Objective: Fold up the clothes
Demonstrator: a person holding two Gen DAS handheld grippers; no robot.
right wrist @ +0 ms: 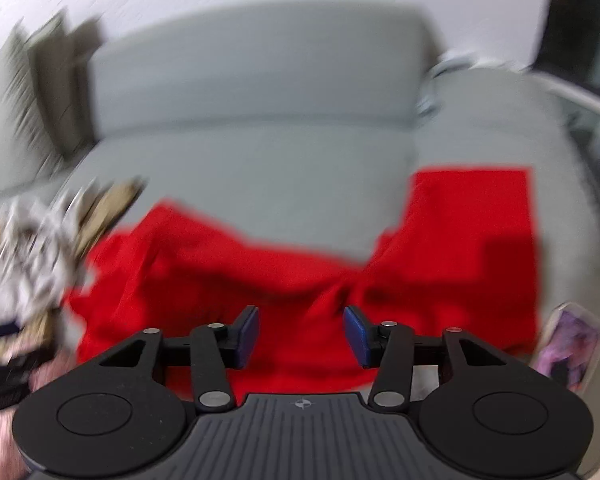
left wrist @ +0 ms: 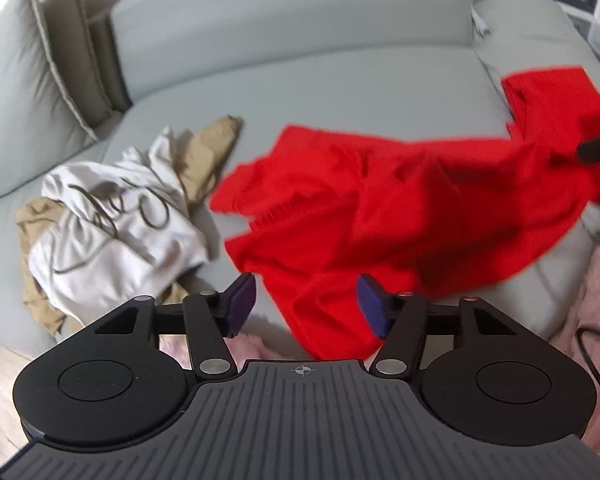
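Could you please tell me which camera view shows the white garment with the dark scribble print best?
The left wrist view: the white garment lies sharp and whole on tan clothes. In the right wrist view it is a motion-blurred smear at the left edge.

A pale grey sofa (left wrist: 320, 92) carried everything: a red garment (left wrist: 380, 208) lay rumpled across its seat, reaching onto the right cushion, and beside it on the left sat a crumpled heap of white and tan clothes (left wrist: 112, 220)
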